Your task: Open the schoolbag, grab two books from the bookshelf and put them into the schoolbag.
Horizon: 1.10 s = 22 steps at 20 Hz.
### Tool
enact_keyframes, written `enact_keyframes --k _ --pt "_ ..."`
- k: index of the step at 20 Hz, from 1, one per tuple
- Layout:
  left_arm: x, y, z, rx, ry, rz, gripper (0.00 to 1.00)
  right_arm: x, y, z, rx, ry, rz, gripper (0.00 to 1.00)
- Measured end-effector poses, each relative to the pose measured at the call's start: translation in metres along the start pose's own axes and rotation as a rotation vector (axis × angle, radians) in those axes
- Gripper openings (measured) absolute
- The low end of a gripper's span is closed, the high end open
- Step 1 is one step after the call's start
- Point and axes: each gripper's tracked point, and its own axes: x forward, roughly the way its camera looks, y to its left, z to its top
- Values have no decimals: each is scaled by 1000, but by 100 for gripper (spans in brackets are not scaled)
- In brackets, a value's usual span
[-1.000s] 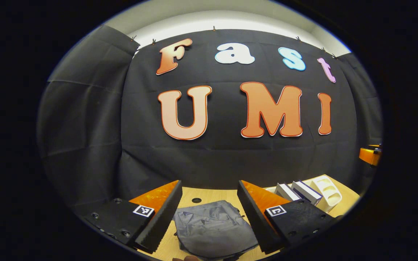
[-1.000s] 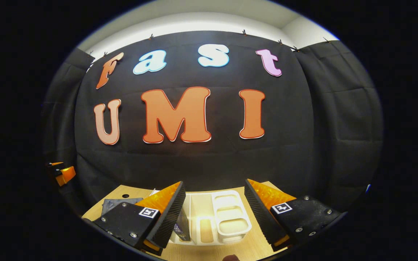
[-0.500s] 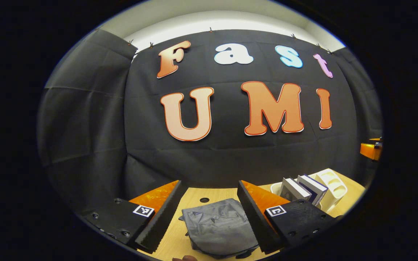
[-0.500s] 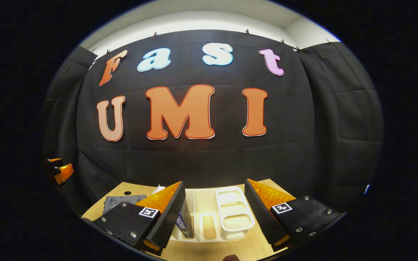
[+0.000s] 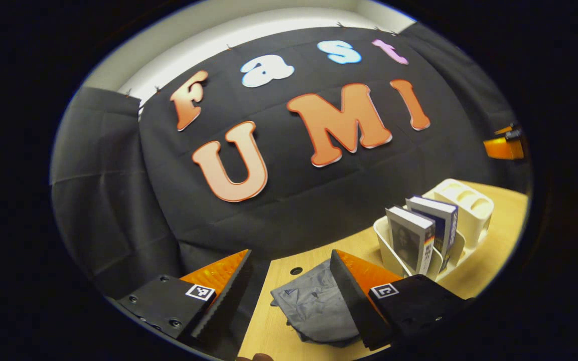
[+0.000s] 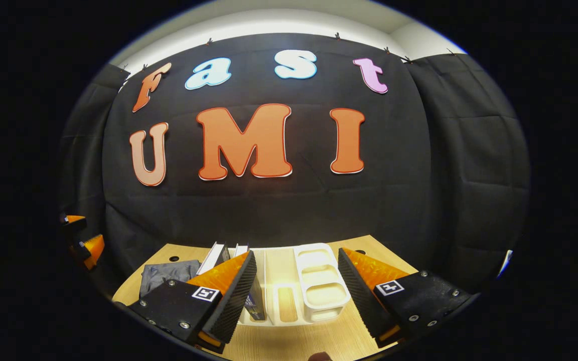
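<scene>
My left hand-held gripper (image 5: 289, 296) and right hand-held gripper (image 6: 296, 296) are both wide apart and hold nothing. The grey schoolbag (image 5: 314, 311) lies flat on the worktop (image 5: 489, 255), beside the white bookshelf (image 5: 462, 210) with two upright books (image 5: 422, 233). I judge the bag soft and floppy, so I would pinch its zipper pull, which I cannot make out; the books look stiff and best gripped across the spine.

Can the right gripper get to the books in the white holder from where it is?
Probably yes. The right gripper is open, and the books stand upright in the bookshelf just ahead, slightly left, with nothing between.
</scene>
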Motion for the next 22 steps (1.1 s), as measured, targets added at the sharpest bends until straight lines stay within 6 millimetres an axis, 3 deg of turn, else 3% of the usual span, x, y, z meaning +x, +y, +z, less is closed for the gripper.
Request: enact_keyframes --k 8,13,22 --pt "1 -72 -75 277 67 -143 97 -1 -14 -23 -14 66 -24 97" --pt "7 -109 -136 381 146 -218 96 0 -15 -42 -6 120 -19 97" --pt "-3 -158 -185 526 202 -344 96 14 -22 -57 -52 178 -10 97"
